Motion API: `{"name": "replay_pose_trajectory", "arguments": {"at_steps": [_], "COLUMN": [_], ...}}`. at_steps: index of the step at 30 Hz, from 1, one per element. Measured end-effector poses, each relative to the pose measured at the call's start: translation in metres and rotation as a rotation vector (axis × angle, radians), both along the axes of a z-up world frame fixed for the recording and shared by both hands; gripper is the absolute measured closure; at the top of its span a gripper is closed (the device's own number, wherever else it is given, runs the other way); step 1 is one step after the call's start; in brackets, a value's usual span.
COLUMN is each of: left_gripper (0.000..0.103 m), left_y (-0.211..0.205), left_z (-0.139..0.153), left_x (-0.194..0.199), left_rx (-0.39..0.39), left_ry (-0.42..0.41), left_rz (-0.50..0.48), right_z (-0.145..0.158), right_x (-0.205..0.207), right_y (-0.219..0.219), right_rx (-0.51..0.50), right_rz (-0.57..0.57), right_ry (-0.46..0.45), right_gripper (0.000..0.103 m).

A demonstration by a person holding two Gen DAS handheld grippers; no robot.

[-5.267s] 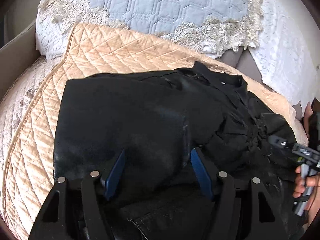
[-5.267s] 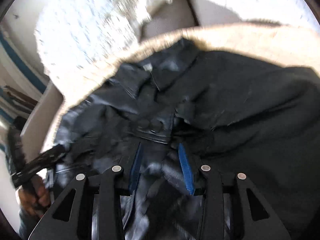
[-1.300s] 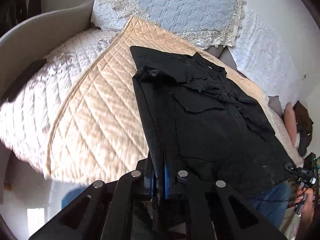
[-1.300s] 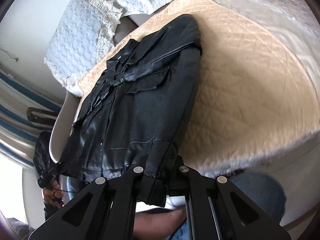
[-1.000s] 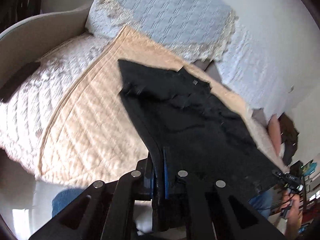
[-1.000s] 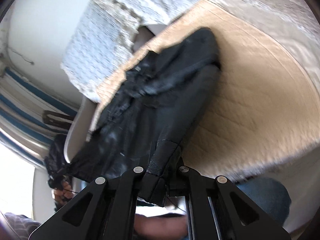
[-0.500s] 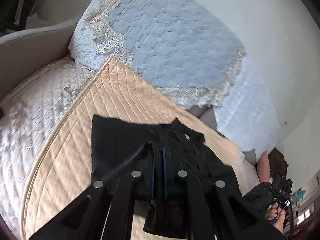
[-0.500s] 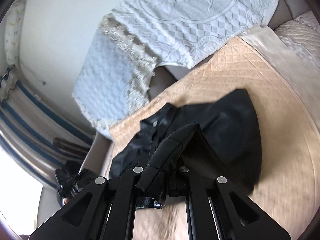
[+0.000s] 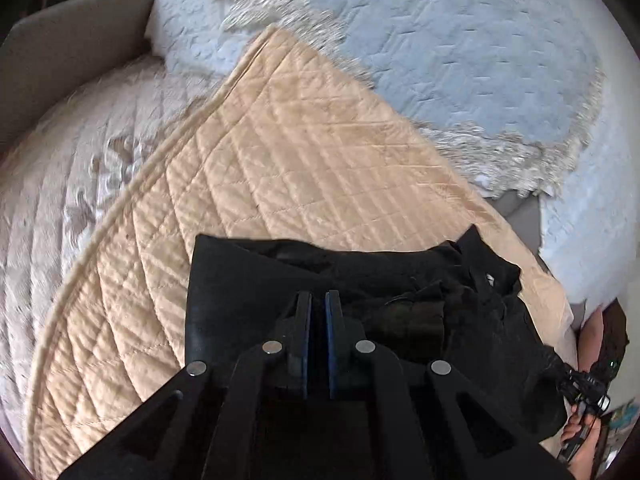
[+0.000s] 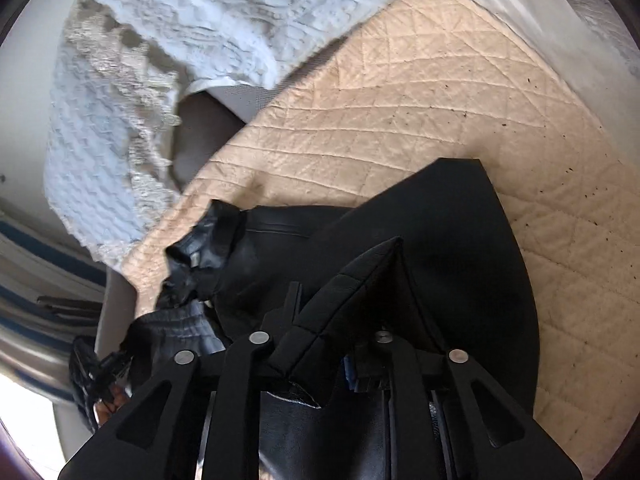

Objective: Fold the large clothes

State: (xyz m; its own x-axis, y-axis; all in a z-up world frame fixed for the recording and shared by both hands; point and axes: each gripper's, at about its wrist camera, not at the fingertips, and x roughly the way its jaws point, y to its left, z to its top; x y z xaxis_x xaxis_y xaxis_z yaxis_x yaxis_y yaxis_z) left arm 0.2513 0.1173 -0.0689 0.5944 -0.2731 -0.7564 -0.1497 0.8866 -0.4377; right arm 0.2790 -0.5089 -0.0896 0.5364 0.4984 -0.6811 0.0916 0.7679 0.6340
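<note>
Five seconds back the jacket (image 9: 248, 304) lay spread full length over the beige quilt (image 9: 304, 160) with both grippers parted above it; a second ago its bottom edge was pinched and hanging off the near end of the quilt toward the person's knees; now that edge has been carried up over the body, so the garment sits doubled and much shorter, well back from the quilt's near rim; the left gripper (image 9: 316, 320) has its blue-lined jaws nearly together on a thin dark layer of the jacket, and the right gripper (image 10: 332, 308) is clamped on a thick folded ridge of the same jacket (image 10: 460, 248) that rises to a peak between its jaws; counted, there is one jacket, one quilt (image 10: 420, 100), two grippers, and two pale lace-edged covers (image 9: 440, 40) draped at the far side of the quilt, also seen in the right view (image 10: 160, 32); the jacket is black with a smooth leather-like sheen, its left edge straight and flat against the quilt, its collar (image 10: 208, 236) crumpled and pointing toward the far side of the quilt, the side by the collar bunched in loose folds.
</note>
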Motion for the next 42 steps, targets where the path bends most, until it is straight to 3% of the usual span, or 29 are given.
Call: {"name": "replay_pose_trajectory", "arguments": {"at_steps": [1,2,4,7,14,16,17,18,20,22,28,33,36,42], "left_gripper": [0.085,0.068,0.044,0.041,0.039,0.039,0.040,0.044,0.076,0.097,0.098,0.098,0.098,0.098], "left_y": [0.001,0.003,0.006,0.001,-0.027,-0.032,-0.036,-0.040,-0.049,-0.055,-0.046,-0.048,-0.048,-0.041], "left_z": [0.009,0.016,0.028,0.036,-0.004,-0.009,-0.010,-0.011,-0.008,0.002,0.075,0.113,0.097,0.002], "left_x": [-0.005,-0.010,-0.017,-0.008,0.045,0.050,0.052,0.052,0.049,0.038,-0.025,-0.022,0.013,0.076], "left_rx": [0.016,0.027,0.038,0.121,0.174,0.181,0.188,0.206,0.244,0.273,0.202,0.207,0.232,0.308], "left_ry": [-0.020,-0.040,-0.079,-0.094,0.077,0.081,0.082,0.085,0.062,0.006,-0.292,-0.422,-0.386,-0.140], "left_rz": [-0.006,-0.007,-0.015,-0.039,-0.144,-0.161,-0.183,-0.198,-0.229,-0.245,-0.224,-0.169,-0.120,-0.045], "right_z": [0.007,0.017,0.033,0.044,0.011,0.004,0.001,0.001,0.005,0.019,0.079,0.103,0.086,0.012], "right_x": [-0.006,-0.015,-0.026,-0.023,0.018,0.025,0.027,0.027,0.024,0.014,-0.029,-0.017,0.015,0.067], "right_y": [-0.001,-0.002,-0.006,-0.005,0.009,0.011,0.013,0.017,0.024,0.026,0.020,0.014,0.014,0.017], "right_rx": [0.004,0.003,-0.028,-0.204,-0.375,-0.384,-0.390,-0.414,-0.456,-0.431,-0.388,-0.382,-0.407,-0.435], "right_rz": [0.015,0.038,0.064,0.057,0.173,0.202,0.220,0.247,0.259,0.262,0.209,0.094,0.061,0.063], "right_ry": [-0.033,-0.082,-0.159,-0.197,-0.043,-0.002,0.016,0.018,0.003,-0.062,-0.285,-0.362,-0.314,-0.135], "right_gripper": [0.062,0.047,0.043,0.043,0.043,0.043,0.049,0.074,0.098,0.100,0.100,0.100,0.100,0.100]}}
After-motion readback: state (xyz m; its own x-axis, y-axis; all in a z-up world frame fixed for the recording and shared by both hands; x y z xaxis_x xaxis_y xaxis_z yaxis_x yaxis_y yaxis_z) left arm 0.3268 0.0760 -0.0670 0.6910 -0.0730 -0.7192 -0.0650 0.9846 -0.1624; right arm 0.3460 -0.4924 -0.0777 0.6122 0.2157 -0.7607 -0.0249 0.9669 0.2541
